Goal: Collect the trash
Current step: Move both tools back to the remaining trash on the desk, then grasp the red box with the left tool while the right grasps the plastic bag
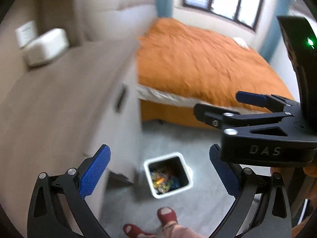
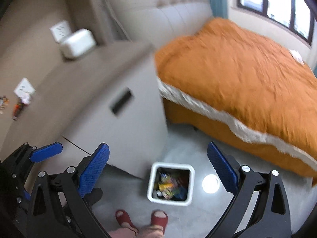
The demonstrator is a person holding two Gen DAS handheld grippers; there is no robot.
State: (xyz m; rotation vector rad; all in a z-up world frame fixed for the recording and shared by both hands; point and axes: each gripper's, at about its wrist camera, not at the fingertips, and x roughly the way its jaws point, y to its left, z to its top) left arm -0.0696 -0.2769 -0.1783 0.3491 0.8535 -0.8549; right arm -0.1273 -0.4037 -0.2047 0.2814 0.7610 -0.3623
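Feet: my two red slippers (image 2: 141, 219) stand on the grey floor (image 2: 122, 196) at the bottom edge of both views, just short of the bin.
Left gripper (image 1: 158, 168): I hold it above the floor with its blue pads (image 1: 93, 175) spread wide and nothing between them; the bin shows in the gap.
Right gripper (image 2: 157, 168): likewise wide open and empty, its blue pads (image 2: 93, 173) framing the bin from above; in the left wrist view it sits at the right, close beside my left one, and there too its jaws stand apart.
Trash bin (image 2: 151, 180): a white square bin with a dark inside, upright on the floor near the corner of the cabinet, holding a heap of colourful wrappers (image 2: 168, 186).
Lid (image 2: 210, 183): a white round disc lies flat on the floor just beside the bin, on the bed side.
Cabinet (image 2: 126, 119): pale grey, with a dark slot handle on its front and a beige top.
Cabinet top: a white box (image 2: 77, 43) stands at the back by the wall; a few small items (image 2: 19, 99) lie towards the left edge, too blurred to name.
Bed (image 2: 247, 79): covered with an orange blanket, standing beyond the bin and right of the cabinet.
Window (image 1: 223, 0): dark-framed, on the far wall behind the bed.
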